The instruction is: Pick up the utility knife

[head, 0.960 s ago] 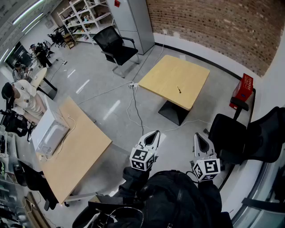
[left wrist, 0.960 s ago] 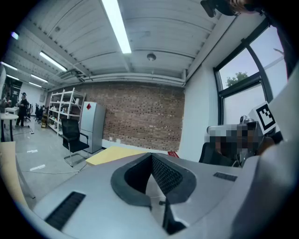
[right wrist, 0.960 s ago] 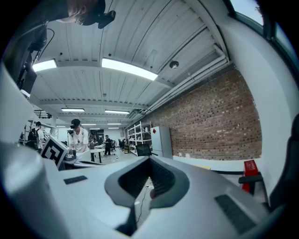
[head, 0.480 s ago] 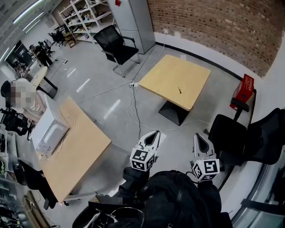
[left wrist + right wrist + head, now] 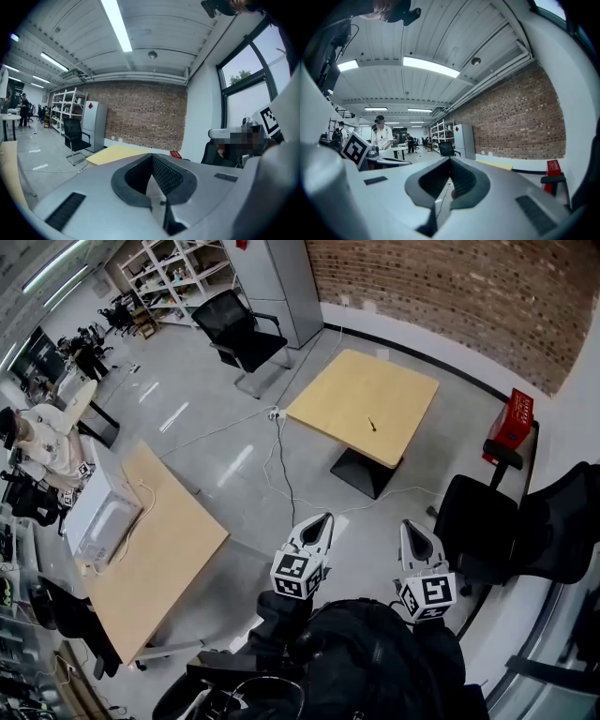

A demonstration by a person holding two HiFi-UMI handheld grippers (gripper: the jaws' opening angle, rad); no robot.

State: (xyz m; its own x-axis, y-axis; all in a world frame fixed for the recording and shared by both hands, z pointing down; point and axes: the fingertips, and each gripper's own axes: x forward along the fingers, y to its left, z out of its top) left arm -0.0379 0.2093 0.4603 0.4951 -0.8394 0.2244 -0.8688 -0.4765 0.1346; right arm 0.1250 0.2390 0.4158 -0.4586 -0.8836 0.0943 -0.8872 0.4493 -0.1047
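The utility knife (image 5: 371,424) is a small dark object lying on a square light-wood table (image 5: 342,399) across the room, far beyond both grippers. My left gripper (image 5: 325,518) and right gripper (image 5: 405,525) are held side by side low in the head view, over grey floor, pointing toward that table. Both are shut with nothing between the jaws. In the left gripper view the left gripper (image 5: 152,157) points at the table (image 5: 119,153) in front of a brick wall. The right gripper (image 5: 450,160) looks along the same wall; the knife is too small to make out in either gripper view.
A longer wooden table (image 5: 155,554) with a white machine (image 5: 101,519) stands at the left. Black office chairs (image 5: 492,526) are at the right and another chair (image 5: 242,336) at the back. A cable (image 5: 281,470) trails over the floor. A red box (image 5: 512,420) sits by the wall.
The view has shifted a little: the table with the knife sits slightly higher and further left in the head view. Both grippers stay shut and side by side.
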